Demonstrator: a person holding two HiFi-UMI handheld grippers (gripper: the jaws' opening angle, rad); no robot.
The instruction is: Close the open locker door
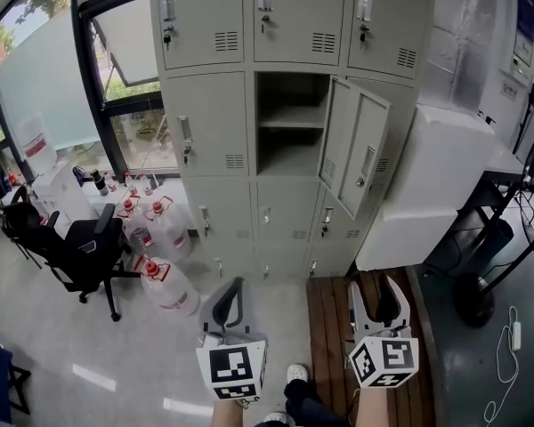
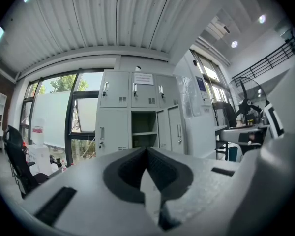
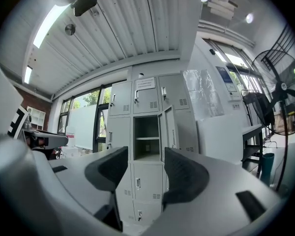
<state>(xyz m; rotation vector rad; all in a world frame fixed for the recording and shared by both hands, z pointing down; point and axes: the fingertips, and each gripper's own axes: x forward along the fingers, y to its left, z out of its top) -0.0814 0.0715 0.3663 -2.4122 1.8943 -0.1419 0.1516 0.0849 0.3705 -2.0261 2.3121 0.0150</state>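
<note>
Clearly open locker door [image 1: 354, 154]; paper notice [image 2: 143, 77] above, print illegible

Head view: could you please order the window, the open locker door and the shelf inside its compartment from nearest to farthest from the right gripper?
1. The open locker door, ahead of the right gripper, swung out towards it.
2. The shelf, straight ahead, set deeper in.
3. The window, far off to the left.

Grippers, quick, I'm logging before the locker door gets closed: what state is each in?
Grey left gripper: shut, nothing held.
Grey right gripper: open, nothing held.
</note>
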